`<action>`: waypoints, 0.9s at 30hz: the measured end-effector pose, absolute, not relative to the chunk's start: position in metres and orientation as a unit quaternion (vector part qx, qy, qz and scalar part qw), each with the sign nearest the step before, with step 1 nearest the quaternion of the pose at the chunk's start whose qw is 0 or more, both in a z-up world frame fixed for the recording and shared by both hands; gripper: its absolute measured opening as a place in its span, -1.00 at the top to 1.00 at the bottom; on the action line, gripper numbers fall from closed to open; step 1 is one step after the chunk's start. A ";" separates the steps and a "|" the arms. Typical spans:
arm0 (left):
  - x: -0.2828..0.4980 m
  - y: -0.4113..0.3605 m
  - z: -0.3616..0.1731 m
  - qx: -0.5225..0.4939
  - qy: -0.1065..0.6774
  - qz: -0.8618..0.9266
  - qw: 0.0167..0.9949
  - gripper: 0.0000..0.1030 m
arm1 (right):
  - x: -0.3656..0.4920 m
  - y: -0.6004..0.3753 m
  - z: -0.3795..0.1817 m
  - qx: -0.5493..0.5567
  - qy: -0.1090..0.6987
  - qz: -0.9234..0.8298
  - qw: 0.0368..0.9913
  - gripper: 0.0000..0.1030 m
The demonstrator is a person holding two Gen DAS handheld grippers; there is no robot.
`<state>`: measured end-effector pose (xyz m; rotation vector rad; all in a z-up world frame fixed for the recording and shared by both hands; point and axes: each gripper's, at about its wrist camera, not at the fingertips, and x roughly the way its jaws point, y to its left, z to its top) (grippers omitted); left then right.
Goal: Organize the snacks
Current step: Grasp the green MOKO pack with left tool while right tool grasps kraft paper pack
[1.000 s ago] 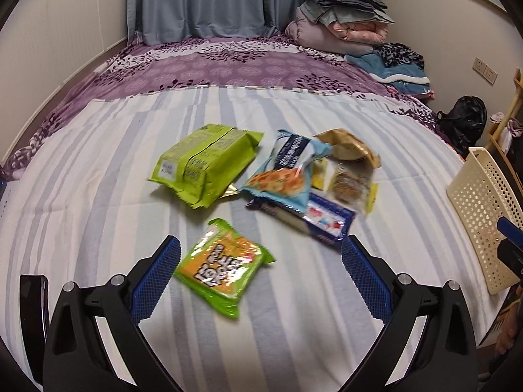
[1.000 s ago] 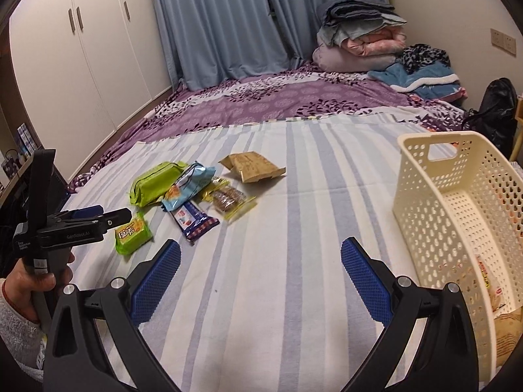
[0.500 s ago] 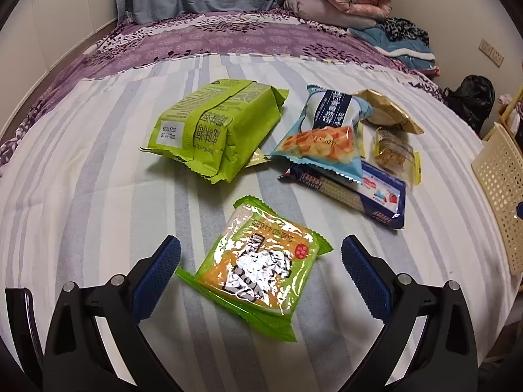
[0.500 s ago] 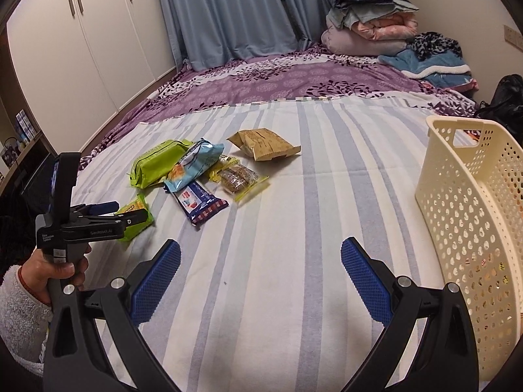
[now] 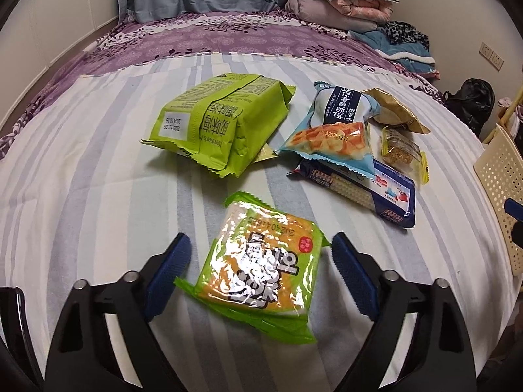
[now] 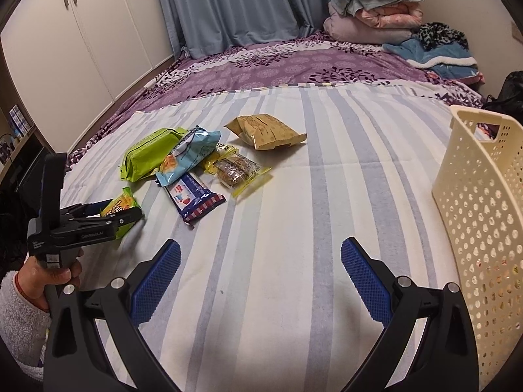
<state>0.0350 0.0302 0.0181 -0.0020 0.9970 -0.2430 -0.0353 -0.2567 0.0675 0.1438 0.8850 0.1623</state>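
The small green-and-orange snack packet (image 5: 261,268) lies flat on the striped bedspread (image 5: 98,196), and I have my left gripper (image 5: 261,274) straddling it: the blue pads (image 5: 170,271) sit just off its two sides, the jaws have just been closing in, and from the left wrist view I see a sliver of gap on each side, so the packet is between them but not yet pinched. In the right wrist view the same packet (image 6: 119,209) shows past the left gripper (image 6: 108,217), whose handle my left hand (image 6: 52,277) holds in a fluffy pale sleeve. Just beyond the packet lie the other snacks in a loose cluster: a big lime-green bag (image 5: 222,127), a light blue pouch (image 5: 333,127) resting partly on a dark blue wafer pack (image 5: 376,192), a clear yellow-edged bar wrapper (image 5: 402,150) and a tan paper-look packet (image 5: 392,111) farthest back. My right gripper (image 6: 261,281) hovers over bare bedspread with its jaws wide apart and nothing between them. The cream perforated basket (image 6: 483,202) stands at the right edge of the bed, well apart from the snacks, with some packets faintly visible through its holes.
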 end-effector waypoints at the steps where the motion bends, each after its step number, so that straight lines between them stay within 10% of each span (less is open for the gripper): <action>1: 0.034 0.031 0.019 -0.003 0.476 -0.115 0.872 -0.59 | -0.032 -0.256 0.066 0.069 0.428 0.080 0.897 -0.90; 27: 0.025 0.052 0.045 -0.027 0.462 -0.107 0.880 -0.33 | 0.160 -0.236 0.033 -0.006 0.437 0.111 0.892 -0.90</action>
